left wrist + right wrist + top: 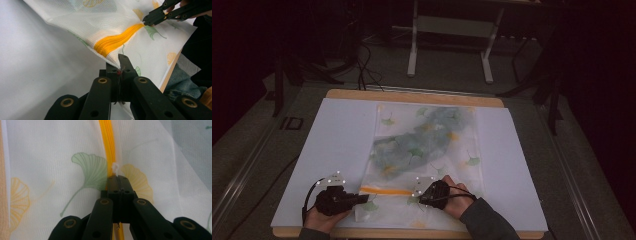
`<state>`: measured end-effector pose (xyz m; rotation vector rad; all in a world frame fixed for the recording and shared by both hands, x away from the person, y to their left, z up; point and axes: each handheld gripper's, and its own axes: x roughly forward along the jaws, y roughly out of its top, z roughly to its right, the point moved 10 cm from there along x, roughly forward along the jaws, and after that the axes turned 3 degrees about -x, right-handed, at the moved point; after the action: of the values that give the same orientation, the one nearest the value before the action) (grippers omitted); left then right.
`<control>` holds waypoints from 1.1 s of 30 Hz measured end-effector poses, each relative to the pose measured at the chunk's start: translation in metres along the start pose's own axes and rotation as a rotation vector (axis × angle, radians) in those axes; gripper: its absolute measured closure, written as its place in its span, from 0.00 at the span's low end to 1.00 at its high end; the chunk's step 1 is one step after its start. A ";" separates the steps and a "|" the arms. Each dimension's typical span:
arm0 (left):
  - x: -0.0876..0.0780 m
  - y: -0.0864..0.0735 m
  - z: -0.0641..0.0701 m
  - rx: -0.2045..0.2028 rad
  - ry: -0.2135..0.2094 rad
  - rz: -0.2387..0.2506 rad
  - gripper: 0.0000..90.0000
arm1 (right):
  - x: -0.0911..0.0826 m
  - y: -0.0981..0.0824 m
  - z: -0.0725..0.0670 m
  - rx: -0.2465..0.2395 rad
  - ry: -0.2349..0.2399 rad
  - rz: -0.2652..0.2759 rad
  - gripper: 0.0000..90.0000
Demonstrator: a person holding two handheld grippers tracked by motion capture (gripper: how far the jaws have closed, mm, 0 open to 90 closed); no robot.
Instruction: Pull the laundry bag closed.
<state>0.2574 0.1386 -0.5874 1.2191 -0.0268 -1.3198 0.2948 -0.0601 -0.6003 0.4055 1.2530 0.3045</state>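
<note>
a white mesh bag point(427, 150) printed with ginkgo leaves is laid flat on a pale sheet point(337, 145) that covers the table point(412, 95), with greyish cloth point(432, 135) seen through its far half. an orange zipper point(387, 190) runs crosswise along the near end of the bag, and both tools are placed at that end, one at each end of the zipper. in the high view the left gripper point(362, 199) is seen at the zipper's left end, pointing right, held in the left hand point(324, 212); the right gripper point(418, 199) is seen at the zipper's right end, held in the right hand point(452, 197) by a dark sleeve point(487, 220). in the left gripper view the jaws are clenched on the mesh edge of the bag just beside the orange zipper's end, and the fabric there is lifted off the sheet and drawn taut into a ridge; the right gripper point(147, 22) is seen farther off at the other end of the zipper. in the right gripper view the jaws are pressed together at the zipper line, with a small white zipper pull point(115, 168) sticking out just past the tips; the pull appears to be pinched between them, though the contact itself is hidden by the jaws. the zipper point(107, 145) is seen running straight away from the tips, between a green leaf print on one side and a yellow one on the other.
</note>
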 end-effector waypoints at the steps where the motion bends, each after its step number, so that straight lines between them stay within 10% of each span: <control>1: 0.000 0.000 0.000 0.000 0.000 0.000 0.98 | -0.001 -0.001 0.000 0.003 -0.001 -0.001 1.00; 33: -0.003 0.001 -0.002 -0.009 -0.003 0.007 0.98 | -0.020 -0.032 0.012 0.037 -0.027 -0.031 1.00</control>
<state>0.2583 0.1418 -0.5862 1.2085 -0.0268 -1.3142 0.3007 -0.0991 -0.5943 0.4208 1.2383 0.2491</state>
